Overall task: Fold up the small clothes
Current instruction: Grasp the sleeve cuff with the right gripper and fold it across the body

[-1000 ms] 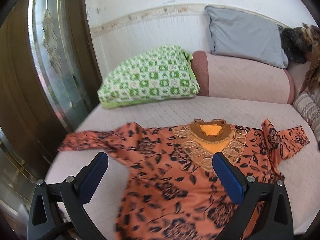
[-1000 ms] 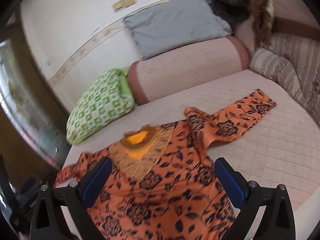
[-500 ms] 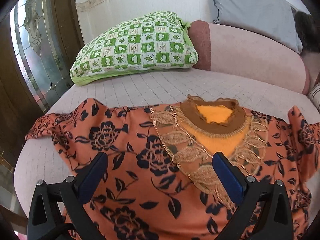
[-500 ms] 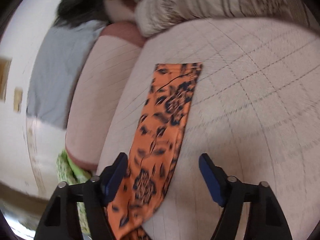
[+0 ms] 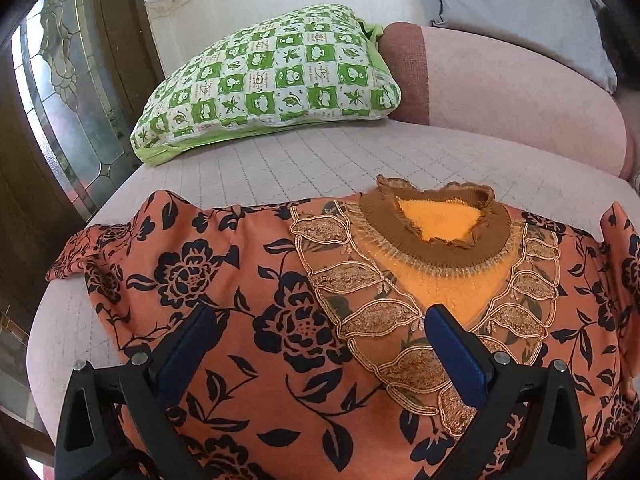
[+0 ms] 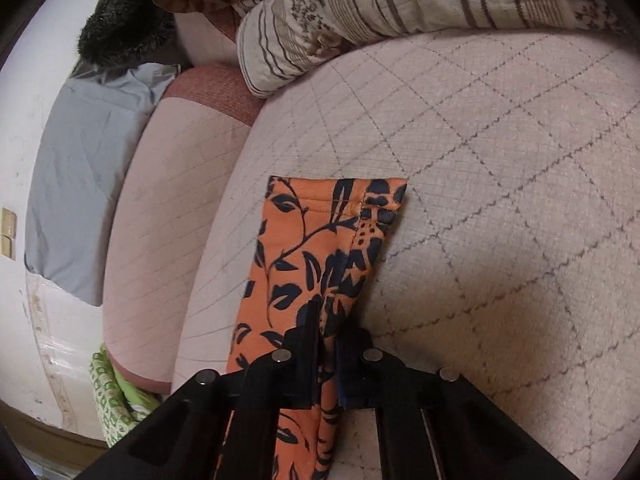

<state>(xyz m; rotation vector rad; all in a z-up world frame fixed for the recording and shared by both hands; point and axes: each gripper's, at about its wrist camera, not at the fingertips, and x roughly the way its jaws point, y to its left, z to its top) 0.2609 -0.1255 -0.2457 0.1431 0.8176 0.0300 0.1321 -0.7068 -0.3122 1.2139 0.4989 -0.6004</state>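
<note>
An orange top with dark flowers (image 5: 280,320) lies spread on the pale quilted bed (image 5: 304,160), its brown collar (image 5: 436,248) facing away from me. My left gripper (image 5: 320,340) is open, low over the chest of the top, with nothing between its blue pads. In the right wrist view one sleeve (image 6: 320,240) lies flat, its cuff pointing away. My right gripper (image 6: 326,320) is shut on the sleeve's right edge, a short way back from the cuff.
A green checked pillow (image 5: 272,76) and a pink bolster (image 5: 500,92) lie at the bed's far side, a grey pillow (image 5: 520,8) behind. A wooden door with glass (image 5: 60,100) stands left. Striped cushions (image 6: 400,8) lie beyond the sleeve.
My right gripper has closed on the sleeve's edge; half a second ago it was open above it. My left gripper has moved closer and lower over the chest.
</note>
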